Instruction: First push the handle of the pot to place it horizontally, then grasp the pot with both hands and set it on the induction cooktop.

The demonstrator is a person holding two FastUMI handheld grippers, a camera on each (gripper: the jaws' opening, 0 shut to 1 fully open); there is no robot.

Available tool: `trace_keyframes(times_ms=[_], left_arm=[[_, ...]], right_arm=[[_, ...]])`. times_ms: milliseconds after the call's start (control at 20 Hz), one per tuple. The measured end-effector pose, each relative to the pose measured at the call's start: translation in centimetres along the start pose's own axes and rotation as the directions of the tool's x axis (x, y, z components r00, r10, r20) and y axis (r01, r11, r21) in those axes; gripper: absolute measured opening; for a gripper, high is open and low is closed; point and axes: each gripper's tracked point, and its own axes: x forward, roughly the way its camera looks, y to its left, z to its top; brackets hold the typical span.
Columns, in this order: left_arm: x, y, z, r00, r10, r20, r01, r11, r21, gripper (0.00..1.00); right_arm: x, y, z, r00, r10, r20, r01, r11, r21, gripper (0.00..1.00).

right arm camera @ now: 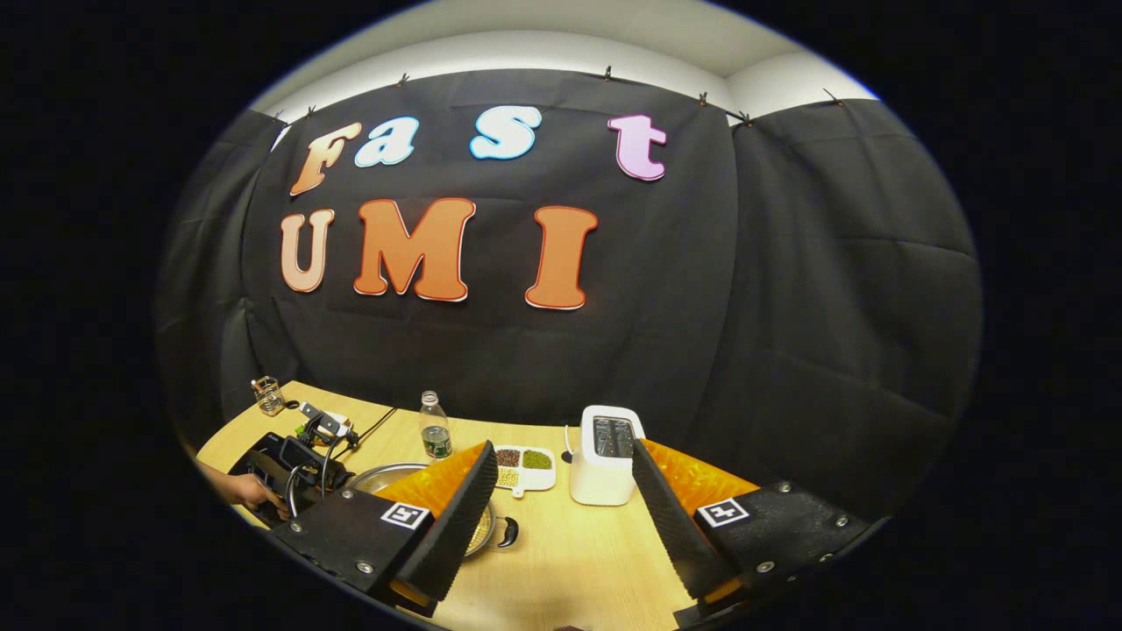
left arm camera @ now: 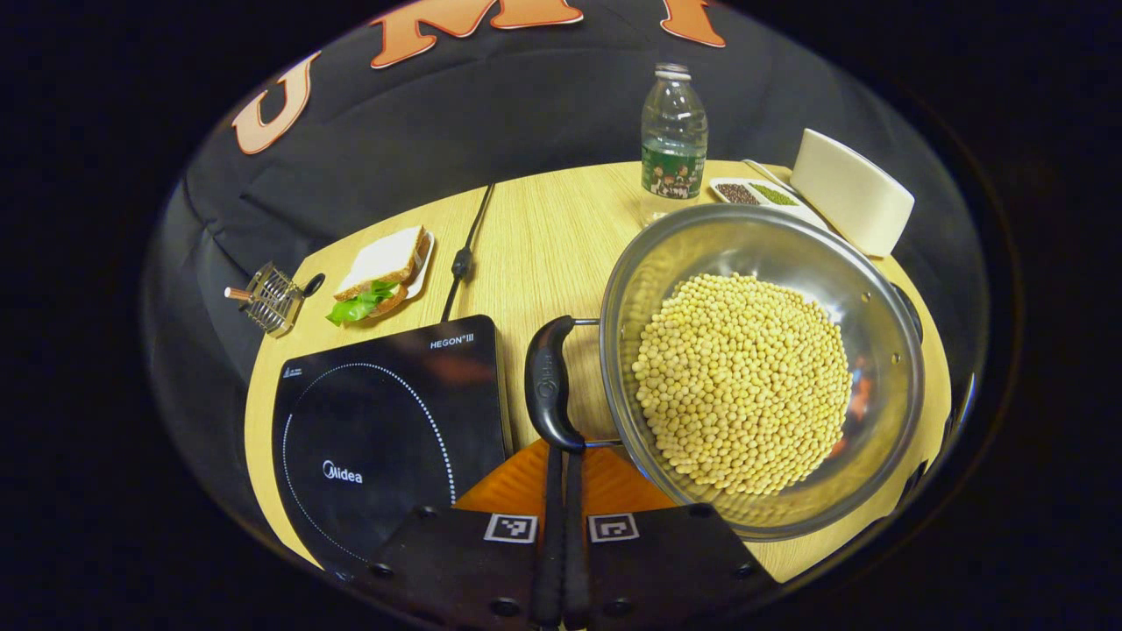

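Beside pot (left arm camera: 761, 368): cooktop (left arm camera: 386, 429) left, bottle (left arm camera: 673, 131), toaster (left arm camera: 850, 191) behind; left gripper (left arm camera: 562, 473) clenched at handle (left arm camera: 548, 381), right gripper (right arm camera: 561, 517) released.

On the wooden table (left arm camera: 543, 237), a sandwich (left arm camera: 379, 273) with green lettuce lies at about ten o'clock on a small plate. A wire holder (left arm camera: 270, 298) stands at nine o'clock near the table's edge. A clear bottle (left arm camera: 673, 131) stands at twelve o'clock. At one o'clock sit a divided dish (left arm camera: 752, 193) of beans and a white toaster (right arm camera: 605, 454).
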Motion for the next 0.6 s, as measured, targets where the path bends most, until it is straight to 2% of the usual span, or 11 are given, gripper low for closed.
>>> trace_keyframes(times_ms=[250,350,450,500,550,600], left_arm=[[-1.9,-0.2,0.0,0.997,-0.061,0.054,0.064,0.997,-0.049,0.08],[-3.3,0.3,1.3,0.99,-0.068,0.123,0.076,0.995,-0.06,0.08],[-4.8,-0.3,2.4,0.979,-0.121,0.164,0.134,0.988,-0.073,0.08],[-5.2,-0.7,2.9,0.973,-0.146,0.177,0.162,0.983,-0.08,0.12],[-5.3,-0.5,3.2,0.971,-0.15,0.184,0.167,0.983,-0.079,0.28],[-4.9,-0.4,4.0,0.97,-0.159,0.187,0.176,0.981,-0.079,0.36]], right_arm=[[2.7,3.2,-2.5,0.995,0.051,-0.08,-0.052,0.999,-0.003,0.96],[4.0,4.9,-3.7,0.99,0.081,-0.115,-0.082,0.997,-0.006,0.96],[5.5,6.5,-4.9,0.981,0.116,-0.154,-0.117,0.993,0.006,0.96],[6.3,7.4,-5.8,0.975,0.132,-0.177,-0.131,0.991,0.015,0.96],[7.1,8.2,-6.5,0.969,0.146,-0.2,-0.144,0.989,0.023,0.96],[7.7,8.8,-7.4,0.963,0.153,-0.223,-0.15,0.988,0.032,0.96]])
